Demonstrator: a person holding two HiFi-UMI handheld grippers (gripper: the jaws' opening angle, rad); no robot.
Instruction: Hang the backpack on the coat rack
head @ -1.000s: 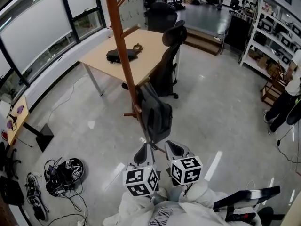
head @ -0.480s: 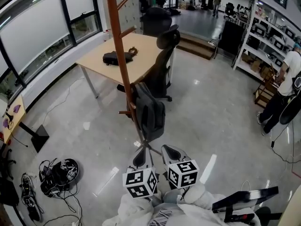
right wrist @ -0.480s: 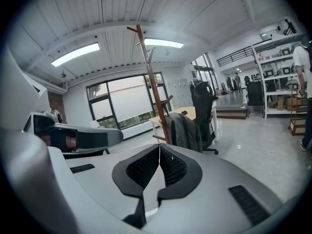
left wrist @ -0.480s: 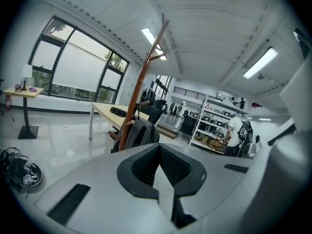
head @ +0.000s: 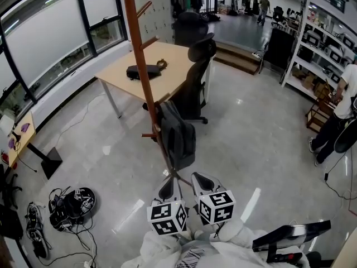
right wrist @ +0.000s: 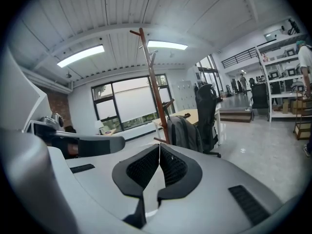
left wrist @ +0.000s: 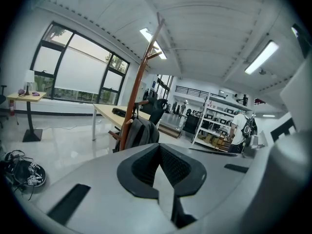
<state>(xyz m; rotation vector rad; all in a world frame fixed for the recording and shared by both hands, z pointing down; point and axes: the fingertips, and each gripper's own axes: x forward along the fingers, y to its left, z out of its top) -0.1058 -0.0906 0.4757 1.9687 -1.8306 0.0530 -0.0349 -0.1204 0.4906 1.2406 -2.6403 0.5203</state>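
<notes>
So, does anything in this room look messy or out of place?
Mostly the heap of tangled cables and gear lying loose on the floor at the head view's lower left. The backpack hangs from a low peg of the coat rack, which looks in order.

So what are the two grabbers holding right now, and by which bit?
Nothing. The left gripper and the right gripper both have their jaws shut together with nothing between them. The backpack hangs on the coat rack, apart from both.
</notes>
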